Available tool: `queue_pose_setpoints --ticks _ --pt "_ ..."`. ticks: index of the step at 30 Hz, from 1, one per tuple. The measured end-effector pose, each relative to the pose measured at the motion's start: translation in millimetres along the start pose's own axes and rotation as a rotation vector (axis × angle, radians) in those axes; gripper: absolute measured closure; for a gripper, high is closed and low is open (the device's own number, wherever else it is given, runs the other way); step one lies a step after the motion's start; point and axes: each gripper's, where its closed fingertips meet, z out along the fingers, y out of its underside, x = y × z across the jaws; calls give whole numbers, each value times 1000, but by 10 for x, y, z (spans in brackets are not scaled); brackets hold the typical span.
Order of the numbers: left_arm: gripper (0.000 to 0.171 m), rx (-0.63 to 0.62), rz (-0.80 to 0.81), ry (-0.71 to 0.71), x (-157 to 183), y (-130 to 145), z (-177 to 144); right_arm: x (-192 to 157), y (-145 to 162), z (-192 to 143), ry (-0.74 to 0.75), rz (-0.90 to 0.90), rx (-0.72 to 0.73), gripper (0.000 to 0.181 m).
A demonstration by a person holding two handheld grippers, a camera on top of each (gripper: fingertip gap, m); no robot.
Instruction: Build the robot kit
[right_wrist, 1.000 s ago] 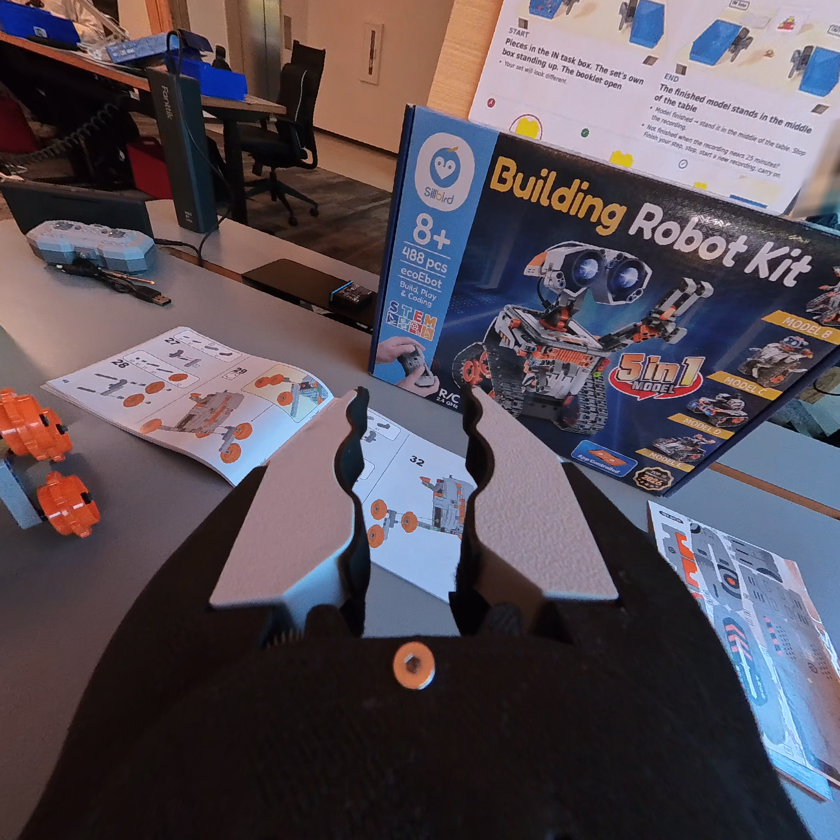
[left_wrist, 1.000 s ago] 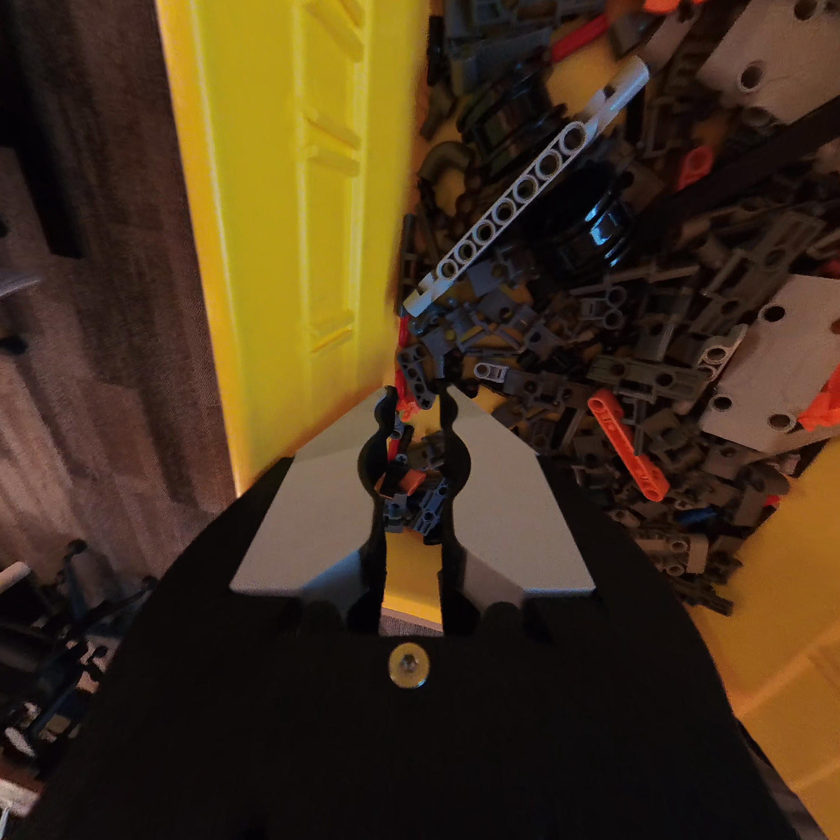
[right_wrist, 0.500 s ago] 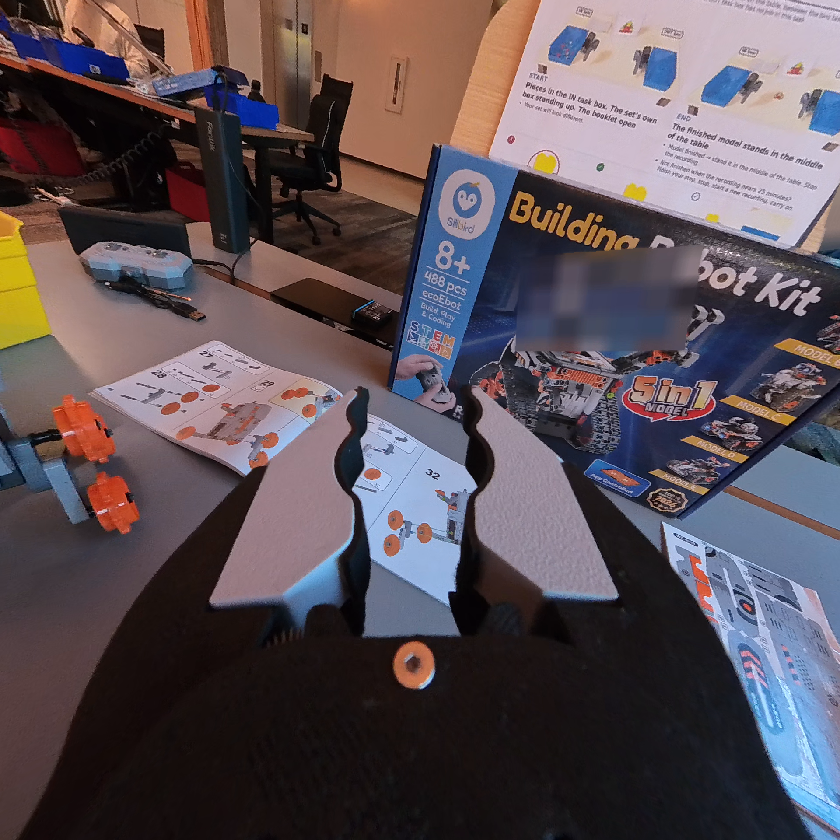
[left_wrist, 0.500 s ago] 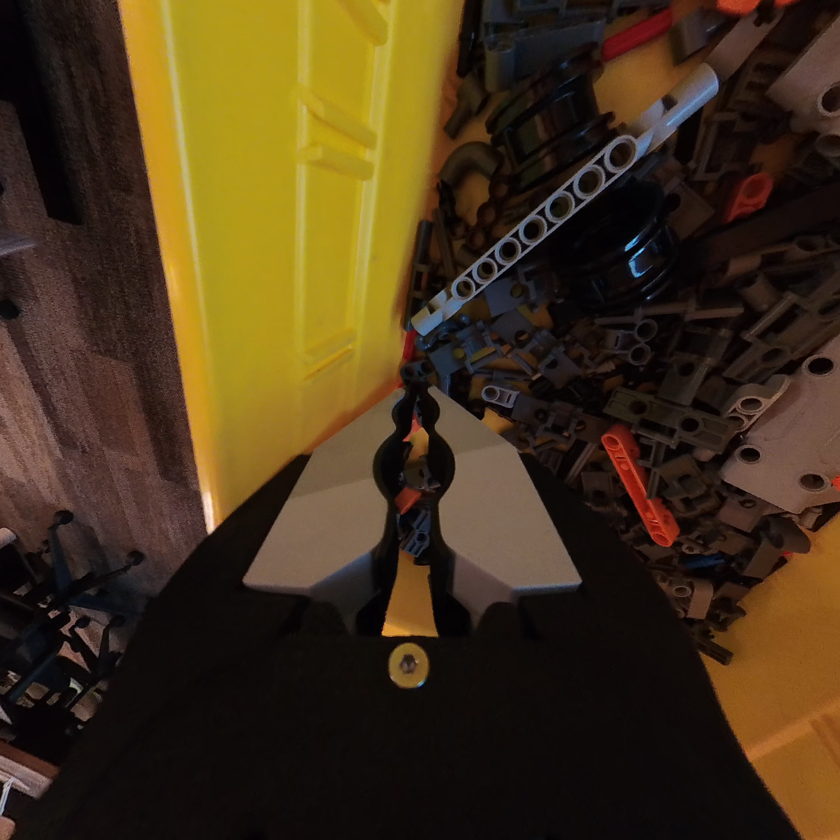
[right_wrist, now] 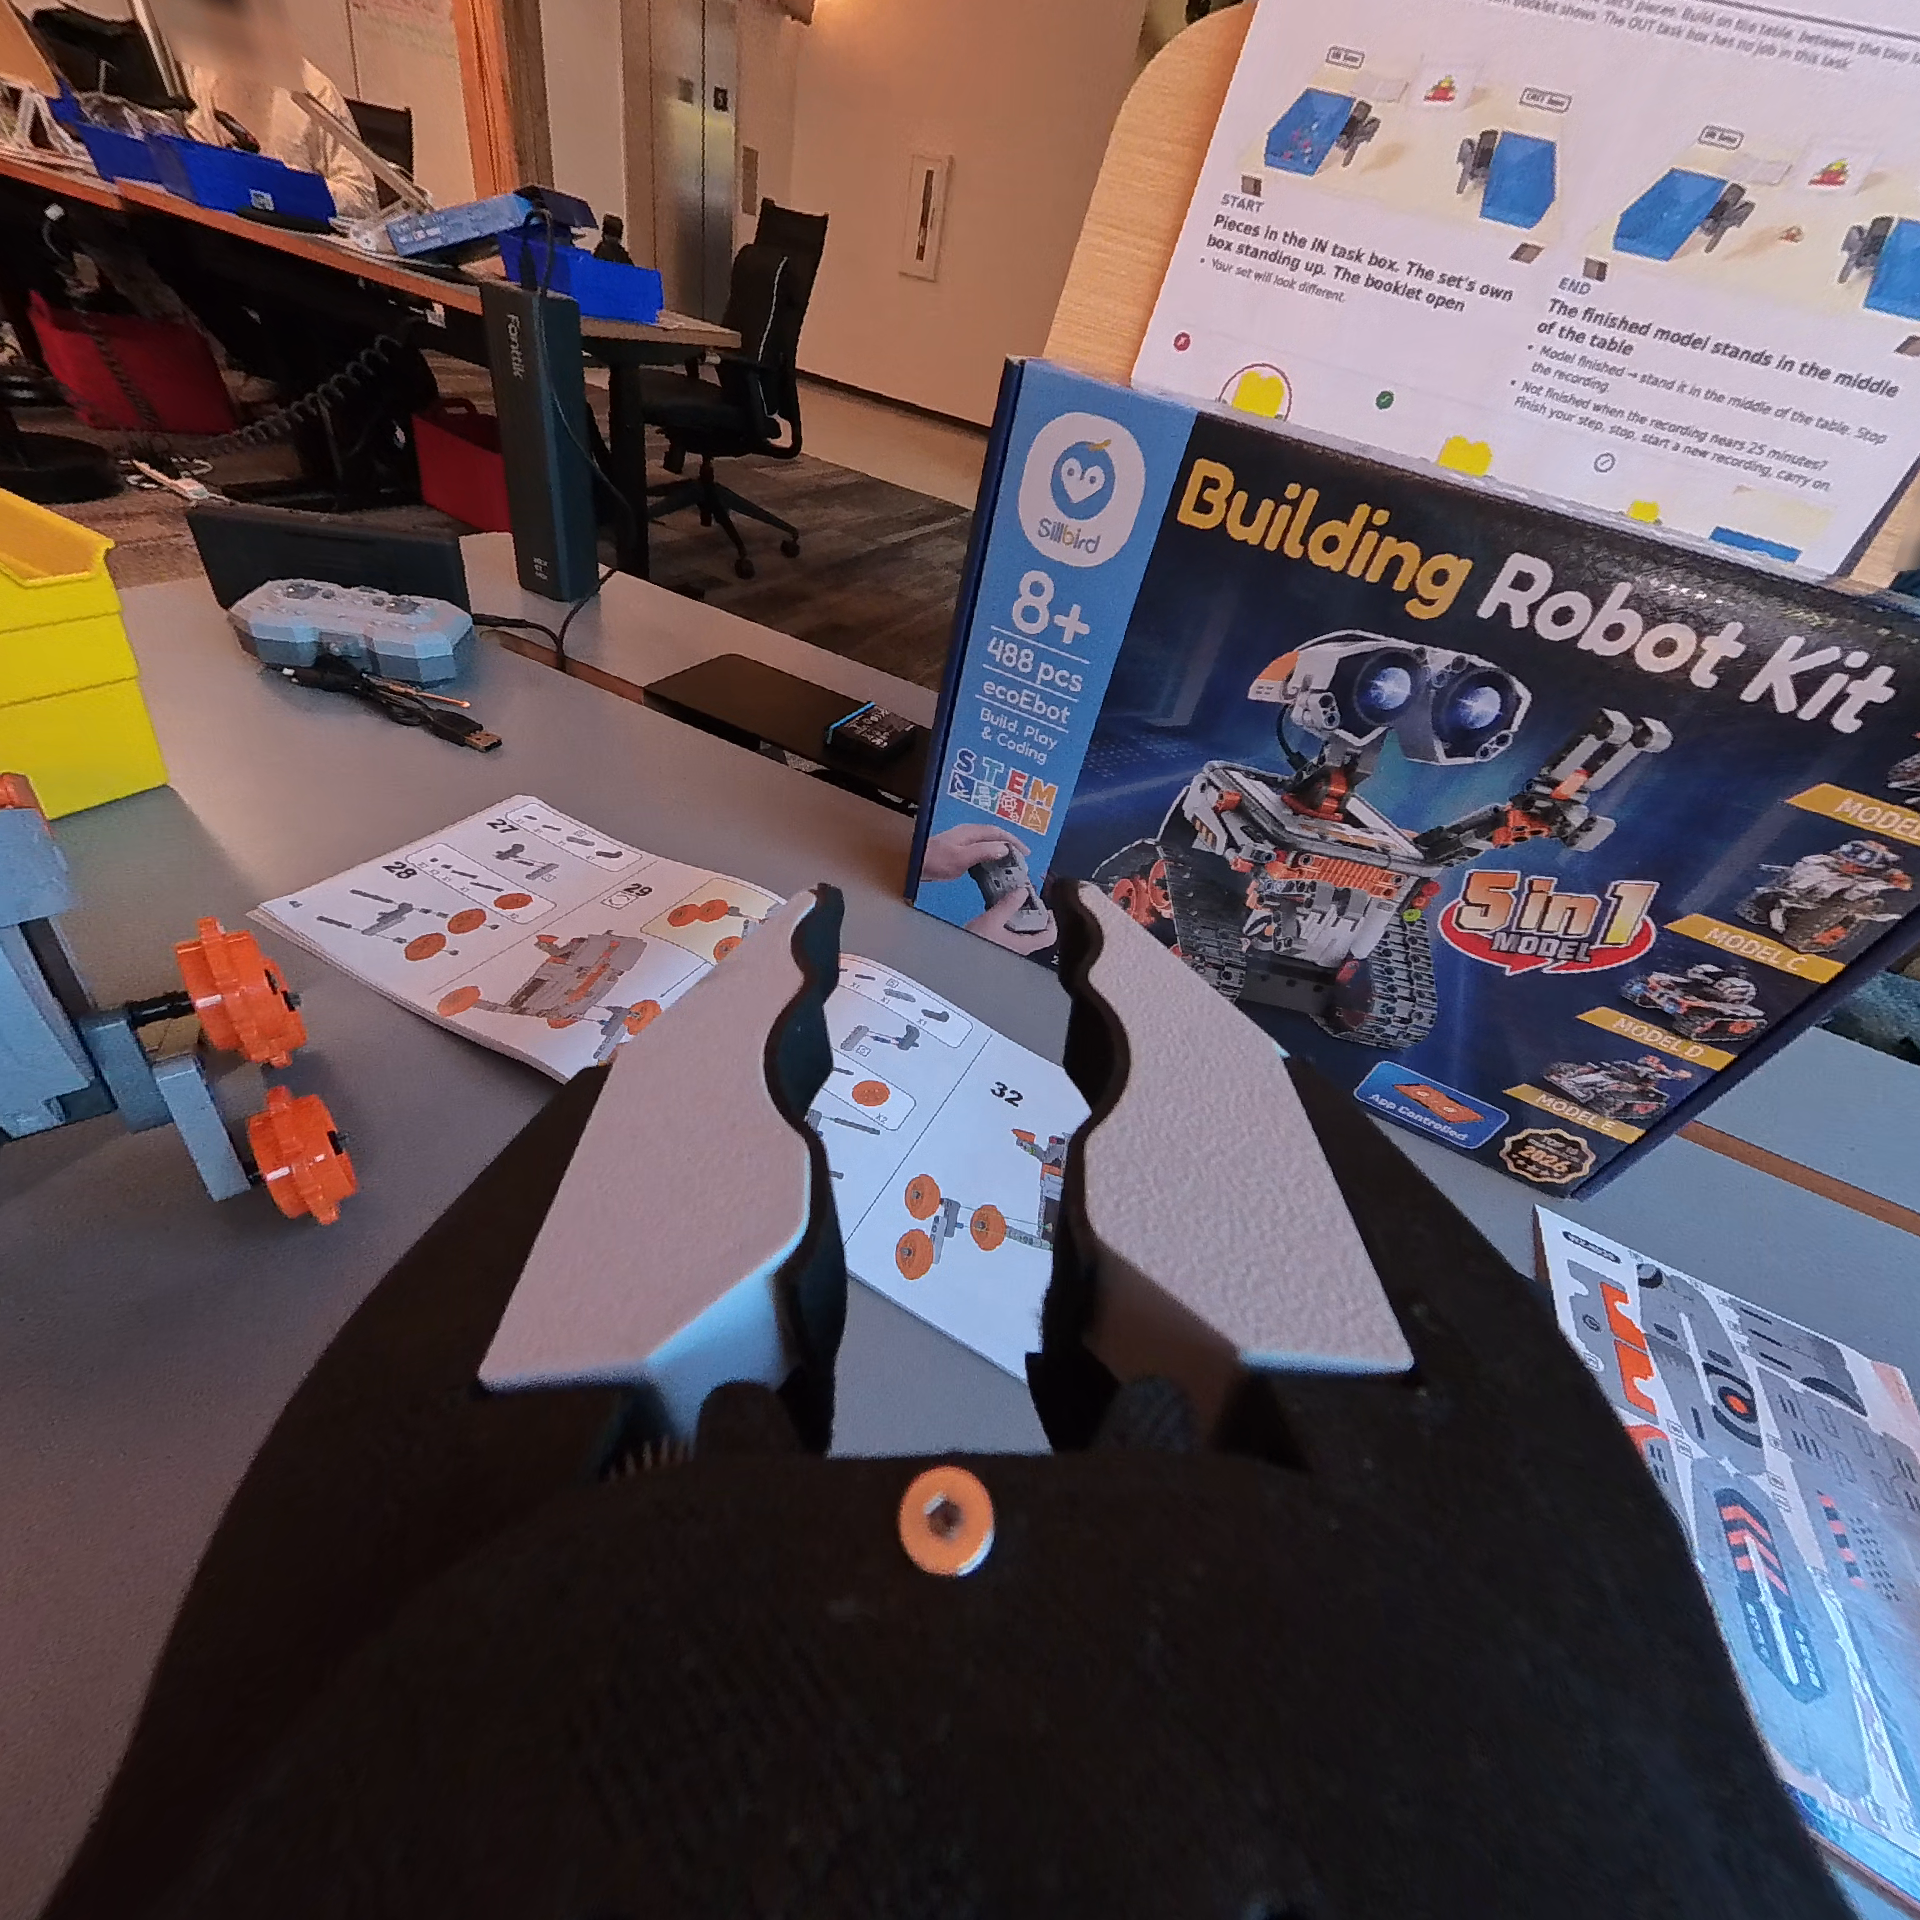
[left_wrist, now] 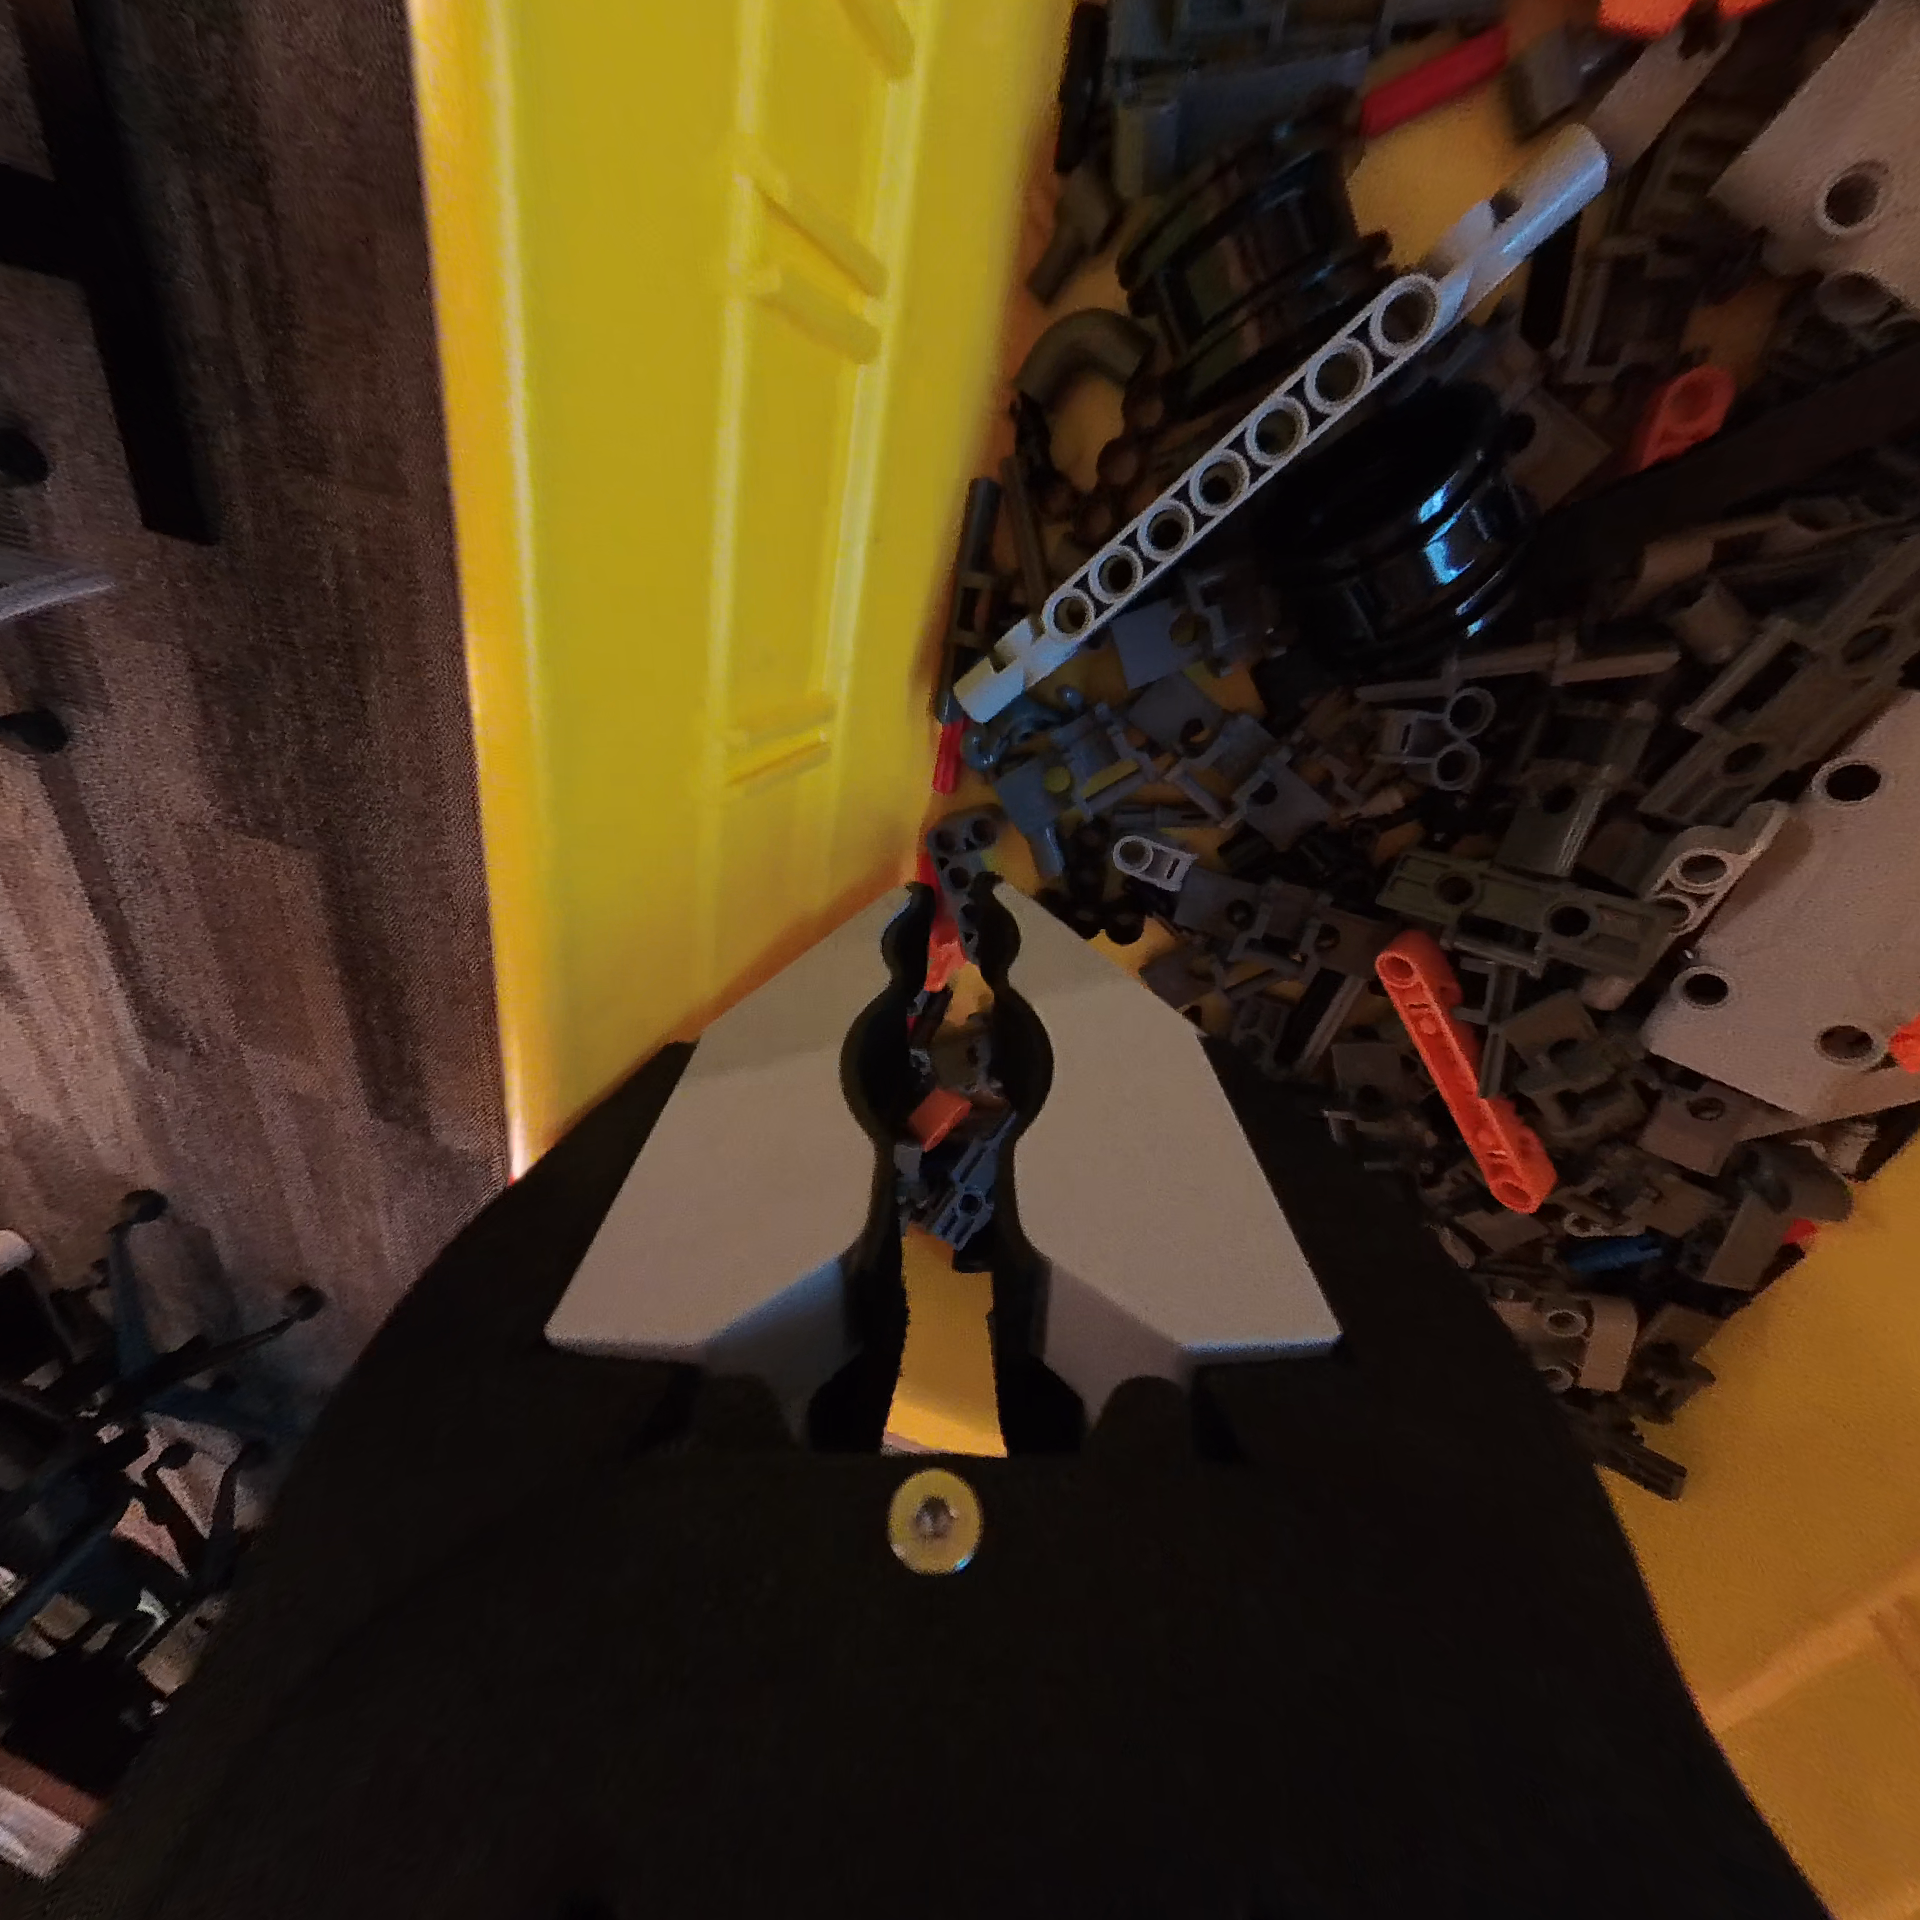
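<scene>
In the left wrist view my left gripper [left_wrist: 954, 904] is inside a yellow bin [left_wrist: 665, 416], at the left edge of a heap of loose building pieces. Its tips are pinched on a small dark grey holed piece [left_wrist: 964, 852]. Other small pieces show in the gap behind the tips. A long white holed beam [left_wrist: 1226, 478], a black wheel [left_wrist: 1403, 540] and an orange beam [left_wrist: 1465, 1070] lie in the heap. In the right wrist view my right gripper [right_wrist: 945, 914] is open and empty, above an open instruction booklet [right_wrist: 540, 914] on the grey table [right_wrist: 312, 1351].
A partly built grey model with orange gears [right_wrist: 239, 997] stands at the left. The kit box [right_wrist: 1403, 779] stands upright behind the booklet, with a printed sheet [right_wrist: 1558, 260] behind it. A sticker sheet [right_wrist: 1745, 1455] lies at the right. A grey controller [right_wrist: 353, 629] and the yellow bin [right_wrist: 62, 665] are at the far left. Tip to tip, the grippers are about 55 centimeters apart. From my left tips it is roughly 8 centimeters to the black wheel [left_wrist: 1403, 540]; from my right, 50 centimeters.
My left gripper closed from a narrow gap onto the small dark grey piece. The right view shifted, so the model and the yellow bin now show more at the left.
</scene>
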Motion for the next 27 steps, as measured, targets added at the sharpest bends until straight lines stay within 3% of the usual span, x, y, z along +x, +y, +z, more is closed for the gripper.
queue_pose_setpoints --ticks 8,20,27 --pt "168 6 17 -32 -4 24 52 -35 -17 -2 -17 -6 11 139" --pt "171 17 0 86 109 63 25 -79 -46 -15 -29 -23 19 139" --pt "153 11 7 43 67 78 13 -82 -30 -8 -29 -26 13 139"
